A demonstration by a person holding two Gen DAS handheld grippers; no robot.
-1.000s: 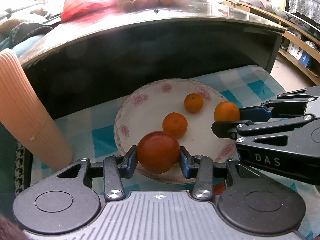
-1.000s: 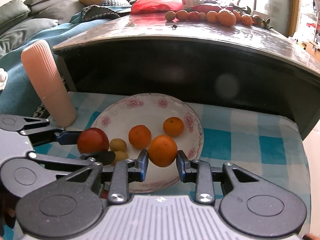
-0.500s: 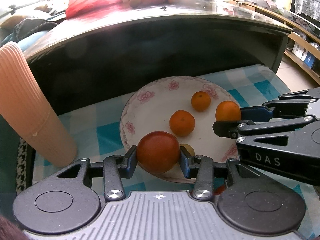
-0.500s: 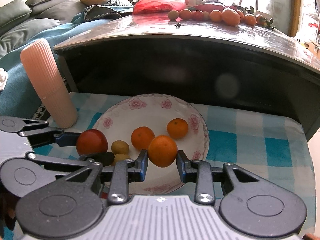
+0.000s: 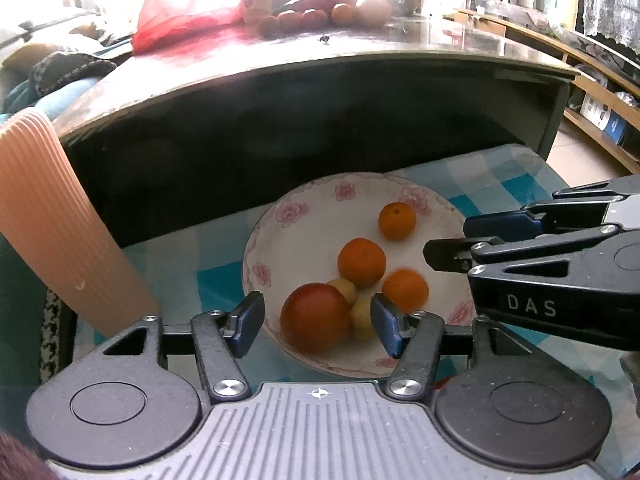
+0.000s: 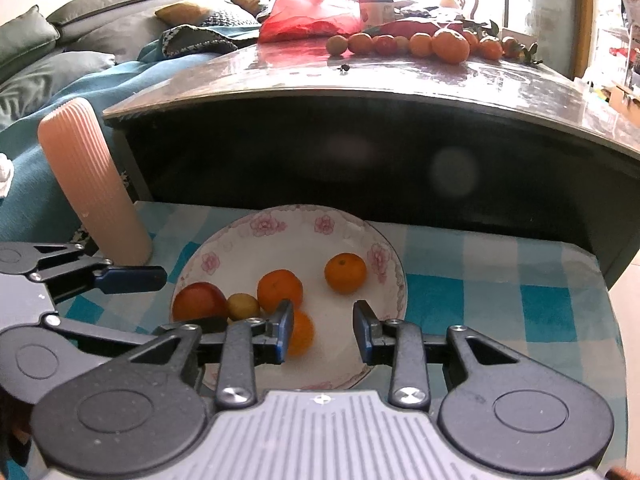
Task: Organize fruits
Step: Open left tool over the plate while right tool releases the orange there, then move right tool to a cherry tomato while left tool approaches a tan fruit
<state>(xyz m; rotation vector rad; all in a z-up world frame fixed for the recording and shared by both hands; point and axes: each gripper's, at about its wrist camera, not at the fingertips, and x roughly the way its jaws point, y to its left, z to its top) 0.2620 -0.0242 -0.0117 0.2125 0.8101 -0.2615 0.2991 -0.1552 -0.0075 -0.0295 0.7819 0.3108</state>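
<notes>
Orange-skinned tangerines (image 6: 279, 289) plus red tomato (image 5: 315, 317) sit in floral plate (image 6: 304, 222). Left gripper (image 5: 316, 324) released, jaws spread; right gripper (image 6: 322, 332) likewise empty. Fruit light, round, prone to rolling, bruisable; best gripped gently across widest girth.

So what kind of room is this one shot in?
Most likely a home living room: a grey sofa with cushions, a dark coffee table with fruit along it, and a floral plate on a checked cloth.
</notes>
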